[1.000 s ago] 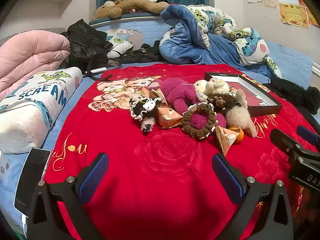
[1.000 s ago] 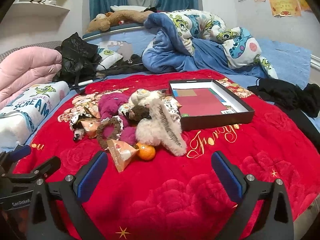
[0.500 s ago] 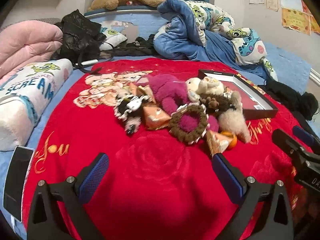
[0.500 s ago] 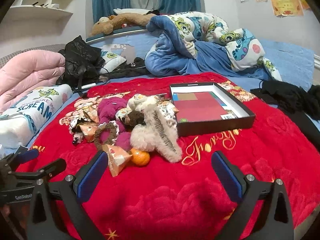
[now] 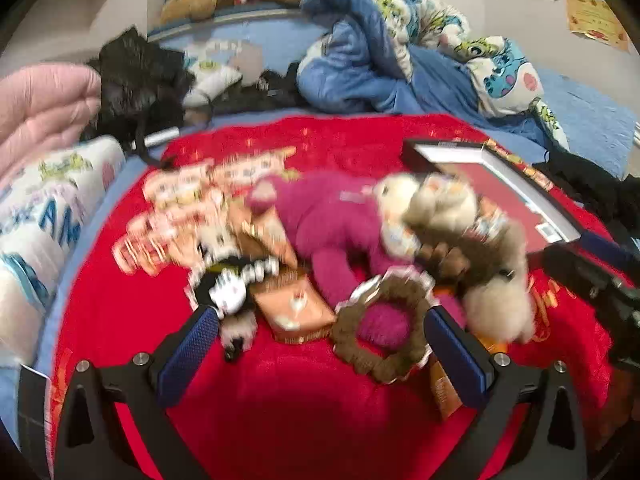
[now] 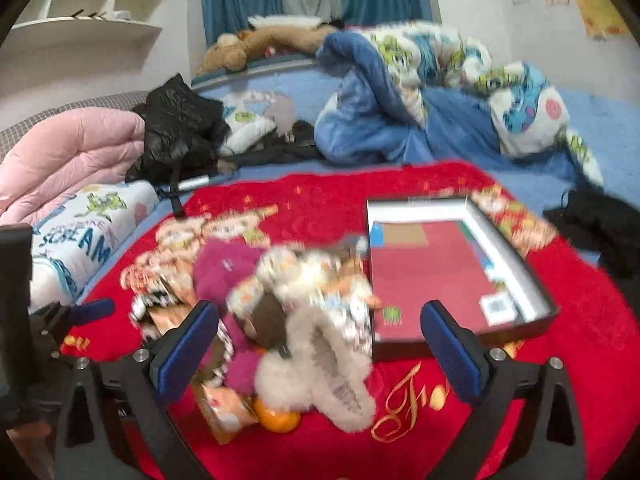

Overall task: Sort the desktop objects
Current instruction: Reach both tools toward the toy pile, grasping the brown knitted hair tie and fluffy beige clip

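Pile: soft toys + snack packs heaped mid red blanket (image 5: 280, 408), just left of box; both views motion-blurred.
Magenta plush (image 5: 336, 216): fuzzy, lies across pile centre, limb running toward brown ring.
Brown ring (image 5: 380, 328): knitted loop w/ white frill edge, front of pile, on magenta fabric.
Cream fluffy toy (image 6: 316, 368): pale long fur, right side of pile, touching box's near wall.
Orange (image 6: 278, 418): small, round, front edge of pile beside an orange triangular pack (image 6: 224, 406).
B/w plush (image 5: 228, 292): left end of pile.
Box (image 6: 460, 344): shallow, black walls, white rim, red floor; right of pile.
L gripper (image 5: 320, 344): jaws wide apart, nothing between pads, low over pile's front.
R gripper (image 6: 320, 336): jaws wide apart, holds nothing, spanning pile + box corner.
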Action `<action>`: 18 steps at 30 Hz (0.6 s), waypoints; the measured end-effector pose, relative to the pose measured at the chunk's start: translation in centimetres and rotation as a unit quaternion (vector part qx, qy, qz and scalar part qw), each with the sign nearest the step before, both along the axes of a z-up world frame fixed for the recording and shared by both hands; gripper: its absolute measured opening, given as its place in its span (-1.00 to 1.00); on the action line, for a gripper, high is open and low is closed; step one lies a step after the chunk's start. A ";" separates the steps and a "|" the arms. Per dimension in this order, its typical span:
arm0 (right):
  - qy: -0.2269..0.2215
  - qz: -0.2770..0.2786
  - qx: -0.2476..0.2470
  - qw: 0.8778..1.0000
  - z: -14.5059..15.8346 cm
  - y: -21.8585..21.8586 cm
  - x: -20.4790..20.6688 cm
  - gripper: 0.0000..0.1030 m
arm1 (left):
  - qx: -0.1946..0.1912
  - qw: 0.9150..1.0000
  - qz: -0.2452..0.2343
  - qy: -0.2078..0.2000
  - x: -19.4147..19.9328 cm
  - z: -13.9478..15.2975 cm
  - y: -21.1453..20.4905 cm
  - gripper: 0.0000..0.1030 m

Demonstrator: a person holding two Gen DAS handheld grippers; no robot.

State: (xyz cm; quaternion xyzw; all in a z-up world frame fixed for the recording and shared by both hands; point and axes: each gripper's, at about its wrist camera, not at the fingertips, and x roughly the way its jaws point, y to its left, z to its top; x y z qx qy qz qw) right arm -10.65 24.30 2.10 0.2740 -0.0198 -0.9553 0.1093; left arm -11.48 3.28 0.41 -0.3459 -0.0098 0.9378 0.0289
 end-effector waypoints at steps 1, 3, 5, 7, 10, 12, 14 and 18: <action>-0.016 0.001 0.000 1.000 -0.8 0.1 -0.4 0.98 | -0.001 1.000 0.001 -0.003 -0.3 -0.5 -0.1 1.00; -0.043 -0.001 0.005 0.999 -2.2 0.3 -1.1 0.98 | -0.011 1.000 0.000 -0.006 -0.7 -1.1 -0.1 1.00; -0.056 -0.013 0.009 0.998 -2.9 0.6 -1.3 0.98 | -0.025 1.000 -0.001 0.000 -1.3 -1.4 0.1 1.00; -0.066 -0.012 0.005 0.998 -3.5 0.9 -1.4 0.98 | -0.040 0.999 0.004 -0.008 -1.9 -2.1 0.4 1.00; -0.074 -0.010 0.001 0.997 -4.2 1.0 -1.6 0.98 | -0.046 0.999 0.002 -0.026 -2.5 -2.9 0.4 1.00; -0.093 0.004 -0.011 0.996 -4.9 1.2 -2.2 0.84 | -0.049 0.998 0.000 -0.035 -2.7 -3.4 0.5 1.00; -0.097 0.008 -0.013 0.995 -5.0 1.2 -2.2 0.83 | -0.047 0.998 0.006 -0.046 -3.1 -3.9 0.3 1.00; -0.106 0.018 -0.005 0.994 -5.6 0.8 -2.6 0.83 | -0.055 0.997 0.010 -0.051 -3.4 -4.3 0.5 1.00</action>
